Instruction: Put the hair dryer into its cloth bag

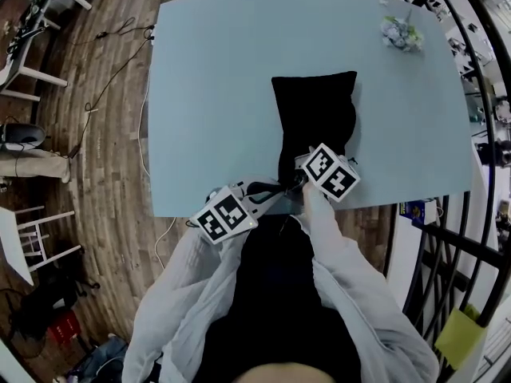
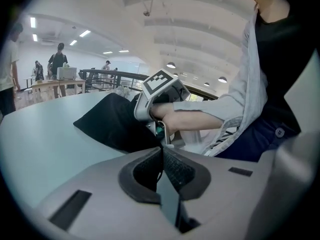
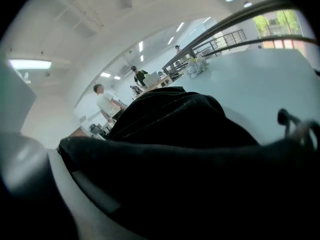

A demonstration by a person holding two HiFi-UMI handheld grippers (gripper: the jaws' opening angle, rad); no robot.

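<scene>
The black cloth bag (image 1: 313, 118) lies lengthwise on the light blue table (image 1: 215, 78), bulging at its near end. No hair dryer shows in any view. My right gripper (image 1: 318, 156) is at that near end. In the right gripper view, black cloth (image 3: 165, 119) covers its jaws and a folded hem stretches across them, so it appears shut on the bag. My left gripper (image 1: 281, 188) lies at the table's near edge and points at the right gripper. Its jaws (image 2: 162, 153) are shut, pads pressed together with nothing clearly between them. The left gripper view shows the bag (image 2: 110, 124) beside the hand holding the right gripper (image 2: 155, 96).
A crumpled white and green bundle (image 1: 399, 33) sits at the table's far right corner. Black railings (image 1: 447, 238) run along the right side. White chairs (image 1: 32, 238) and loose cables (image 1: 112, 70) are on the wooden floor to the left. People stand far off.
</scene>
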